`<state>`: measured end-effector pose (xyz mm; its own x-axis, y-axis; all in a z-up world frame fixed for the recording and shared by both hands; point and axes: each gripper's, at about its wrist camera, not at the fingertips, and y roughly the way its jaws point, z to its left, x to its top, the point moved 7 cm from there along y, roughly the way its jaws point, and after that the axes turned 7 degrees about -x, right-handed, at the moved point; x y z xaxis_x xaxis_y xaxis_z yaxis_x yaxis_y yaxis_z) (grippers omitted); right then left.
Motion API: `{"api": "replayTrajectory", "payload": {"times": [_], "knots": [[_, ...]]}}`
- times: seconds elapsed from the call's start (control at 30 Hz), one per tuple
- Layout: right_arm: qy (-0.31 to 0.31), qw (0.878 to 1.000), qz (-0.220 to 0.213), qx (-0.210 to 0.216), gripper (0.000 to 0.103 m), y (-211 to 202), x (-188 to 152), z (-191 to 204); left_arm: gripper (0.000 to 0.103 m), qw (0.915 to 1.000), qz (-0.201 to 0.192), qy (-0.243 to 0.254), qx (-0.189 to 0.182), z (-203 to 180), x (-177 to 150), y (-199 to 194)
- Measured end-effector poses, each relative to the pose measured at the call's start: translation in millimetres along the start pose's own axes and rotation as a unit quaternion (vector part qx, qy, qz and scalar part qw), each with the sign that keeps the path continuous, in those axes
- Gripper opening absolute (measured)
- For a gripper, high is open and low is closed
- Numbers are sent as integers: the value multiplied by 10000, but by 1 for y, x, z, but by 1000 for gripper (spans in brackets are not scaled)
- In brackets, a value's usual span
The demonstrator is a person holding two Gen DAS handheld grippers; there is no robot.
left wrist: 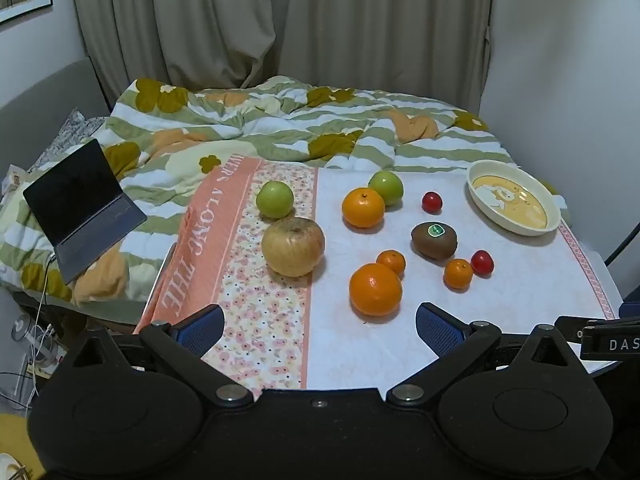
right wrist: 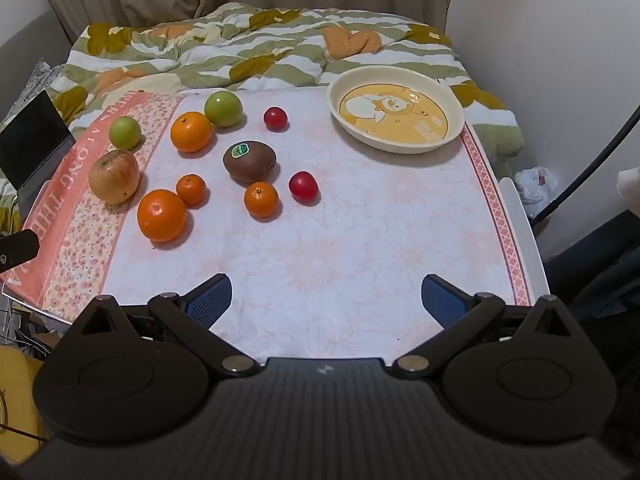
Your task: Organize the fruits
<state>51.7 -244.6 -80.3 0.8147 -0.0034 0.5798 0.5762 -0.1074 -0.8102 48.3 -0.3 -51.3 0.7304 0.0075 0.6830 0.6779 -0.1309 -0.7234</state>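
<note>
Both tools, left tool (left wrist: 318, 326) and right tool (right wrist: 326, 300), tilt downward above the cloth-covered tabletop (right wrist: 360, 240), jaws spread, holding nothing. Near the shallow cream ceramic dish (right wrist: 400, 146) lie ten fruits: two round green apples (right wrist: 223, 108), one yellowish apple (right wrist: 114, 176), two large oranges (right wrist: 162, 215), two small mandarins (right wrist: 261, 199), two red plums (right wrist: 303, 186), one brown kiwi (right wrist: 250, 161).

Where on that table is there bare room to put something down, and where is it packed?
Bare cloth runs along the near edge of the table, between the right claw and the fruit, and up the right side below the empty dish. It is crowded at the left and middle, around the kiwi, near orange and big apple.
</note>
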Motion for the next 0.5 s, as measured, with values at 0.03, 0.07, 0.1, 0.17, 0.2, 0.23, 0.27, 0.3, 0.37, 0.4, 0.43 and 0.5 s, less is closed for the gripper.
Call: {"api": "replayTrajectory", "payload": {"times": [0.03,0.07,0.1,0.17,0.2,0.23,0.27,0.3,0.37,0.4,0.43,0.5], "knots": [[-1,10000,8,-1,103,0,0,0,103,10000,16,-10,-7,0,0,0],[4,10000,21,13,103,0,0,0,103,10000,33,-11,-16,1,0,1],[-2,10000,35,8,103,0,0,0,103,10000,51,-5,-35,1,0,1],[-2,10000,19,-5,103,0,0,1,103,9999,-84,61,51,3,1,-3],[-2,10000,18,-9,103,0,0,1,103,10000,-57,59,28,5,1,-2],[5,10000,21,-10,103,0,0,1,103,10000,-43,77,42,3,3,-1],[10,10000,21,-8,103,0,0,1,103,9999,-50,85,40,1,3,-1],[11,10000,20,-11,103,0,0,1,103,9999,-65,95,44,0,4,-2],[8,10000,9,-12,103,0,0,1,103,9999,-88,123,59,-1,3,-1],[11,10000,7,-15,103,0,1,1,103,9999,-89,131,63,-1,3,0],[9,10000,1,-13,103,0,1,1,103,9998,-92,135,61,-1,3,0],[12,10000,-1,-16,103,0,1,1,103,9999,-91,134,57,-1,4,0]]}}
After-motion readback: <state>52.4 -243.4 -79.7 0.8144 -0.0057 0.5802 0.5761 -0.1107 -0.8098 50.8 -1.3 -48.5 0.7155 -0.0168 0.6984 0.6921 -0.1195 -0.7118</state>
